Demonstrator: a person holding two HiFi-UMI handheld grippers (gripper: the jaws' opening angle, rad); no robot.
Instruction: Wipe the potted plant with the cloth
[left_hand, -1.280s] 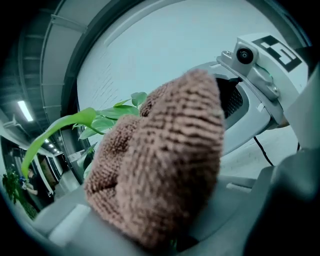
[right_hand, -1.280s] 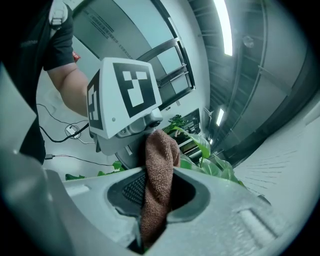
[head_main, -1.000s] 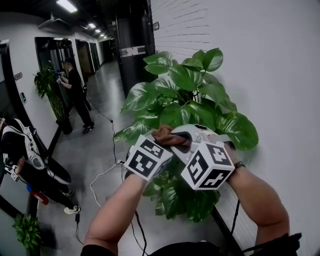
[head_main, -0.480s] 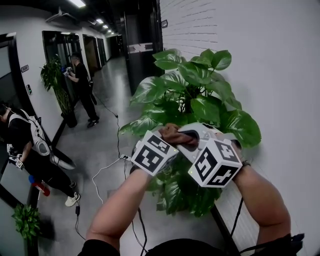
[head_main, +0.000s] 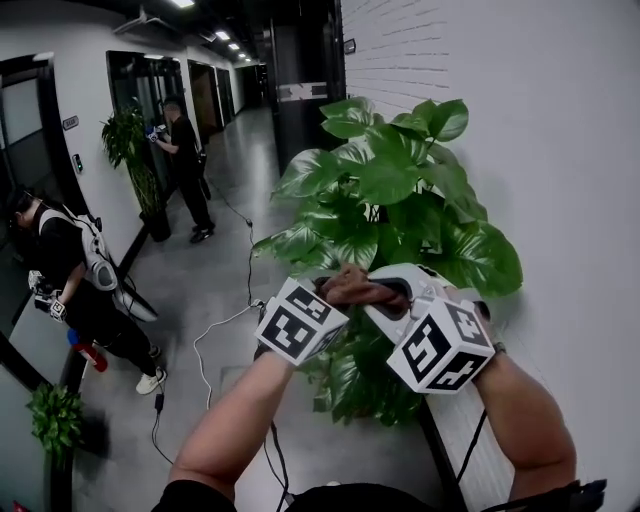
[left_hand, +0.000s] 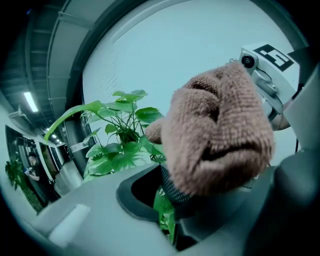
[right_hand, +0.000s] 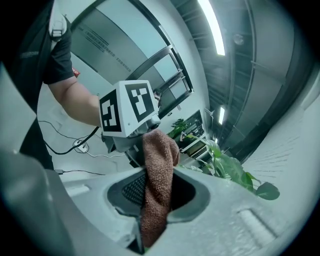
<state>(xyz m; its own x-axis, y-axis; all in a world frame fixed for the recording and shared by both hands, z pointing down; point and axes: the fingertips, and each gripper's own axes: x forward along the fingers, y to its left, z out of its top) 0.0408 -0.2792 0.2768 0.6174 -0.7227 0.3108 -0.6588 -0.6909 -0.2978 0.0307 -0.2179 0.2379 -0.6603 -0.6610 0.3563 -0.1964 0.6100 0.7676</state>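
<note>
The potted plant (head_main: 400, 190) with broad green leaves stands against the white wall. Both grippers meet in front of its lower leaves. My right gripper (head_main: 388, 292) is shut on the brown cloth (head_main: 362, 292), which runs up through its jaws (right_hand: 157, 175) toward the left gripper's marker cube (right_hand: 127, 107). My left gripper (head_main: 335, 292) sits tip to tip with it. In the left gripper view its jaws stand nearly together with a green leaf (left_hand: 165, 215) in the gap, and the bunched cloth (left_hand: 220, 135) lies right above. The plant's pot is hidden by leaves.
White wall (head_main: 560, 150) close on the right. A corridor opens to the left, with a person (head_main: 185, 165) by another tall plant (head_main: 130, 150) and a second person (head_main: 75, 280) nearer. Cables (head_main: 215, 330) trail across the floor. A small plant (head_main: 55, 420) sits at bottom left.
The head view has swung slightly, so plant and grippers sit a little further right and lower. Both grippers stay together with the cloth between them.
</note>
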